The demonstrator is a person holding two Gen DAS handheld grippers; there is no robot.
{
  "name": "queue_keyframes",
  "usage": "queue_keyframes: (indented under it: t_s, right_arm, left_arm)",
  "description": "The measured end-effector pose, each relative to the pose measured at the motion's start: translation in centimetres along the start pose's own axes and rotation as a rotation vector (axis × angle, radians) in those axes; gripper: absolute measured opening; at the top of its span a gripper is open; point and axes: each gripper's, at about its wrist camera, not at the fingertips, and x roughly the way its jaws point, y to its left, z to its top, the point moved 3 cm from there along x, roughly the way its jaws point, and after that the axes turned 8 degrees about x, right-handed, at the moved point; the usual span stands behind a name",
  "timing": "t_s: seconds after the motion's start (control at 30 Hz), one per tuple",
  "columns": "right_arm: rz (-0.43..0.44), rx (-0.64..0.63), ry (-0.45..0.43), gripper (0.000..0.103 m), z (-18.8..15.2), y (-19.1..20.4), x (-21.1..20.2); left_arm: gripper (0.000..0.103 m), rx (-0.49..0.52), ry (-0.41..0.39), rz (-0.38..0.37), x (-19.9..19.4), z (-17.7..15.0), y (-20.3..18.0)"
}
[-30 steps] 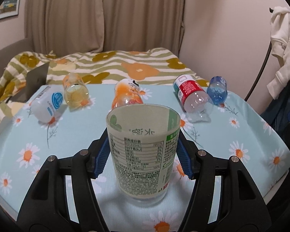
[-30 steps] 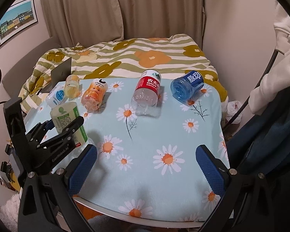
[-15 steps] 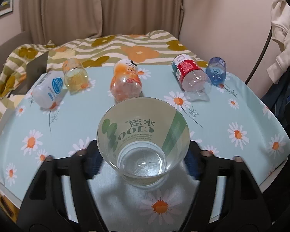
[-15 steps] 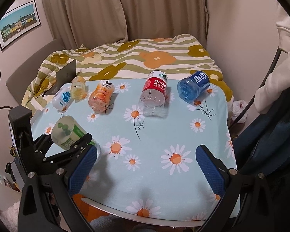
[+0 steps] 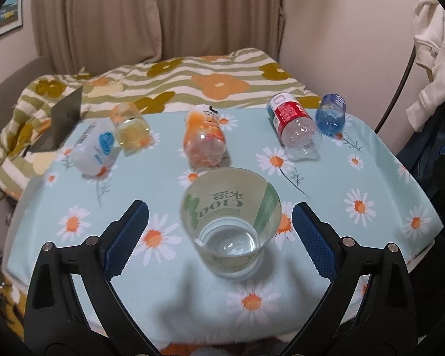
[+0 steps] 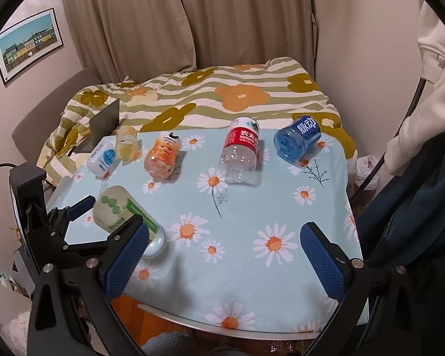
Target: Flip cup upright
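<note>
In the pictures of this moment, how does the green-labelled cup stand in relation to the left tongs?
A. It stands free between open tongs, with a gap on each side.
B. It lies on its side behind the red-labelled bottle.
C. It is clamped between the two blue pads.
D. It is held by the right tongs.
A: in the left wrist view the cup rests on the tablecloth and the left tongs are spread, each pad clear of it.

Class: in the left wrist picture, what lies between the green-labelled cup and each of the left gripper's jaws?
Only bare daisy tablecloth. The left wrist view shows the cup standing free between the open jaws of the left gripper, touching neither.
</note>
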Motion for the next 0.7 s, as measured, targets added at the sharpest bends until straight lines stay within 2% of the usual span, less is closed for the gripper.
queue_keyframes:
  t_s: [0.27,0.37,0.5,0.7]
  right_arm:
    - [0.006,-0.027,0.001,0.102,1.1,1.5,-2.7]
    - [-0.021,-0.053,-0.009,0.102,1.0,2.1,-3.5]
    - [-0.052,-0.028,0.022,0.102,0.8,2.7,-4.0]
    - [-0.092,0.013,0.048,0.102,0.4,3.3,-4.9]
  left_arm:
    - [0.103,-0.046,0.072,0.071,-7.3,1.2,1.8]
    - [0.103,-0.068,0.112,0.081,-9.0,1.0,2.8]
    - [0.103,-0.099,0.158,0.074,-10.3,0.9,4.3]
    - [0.103,-0.081,0.182,0.082,-11.7,1.0,5.6]
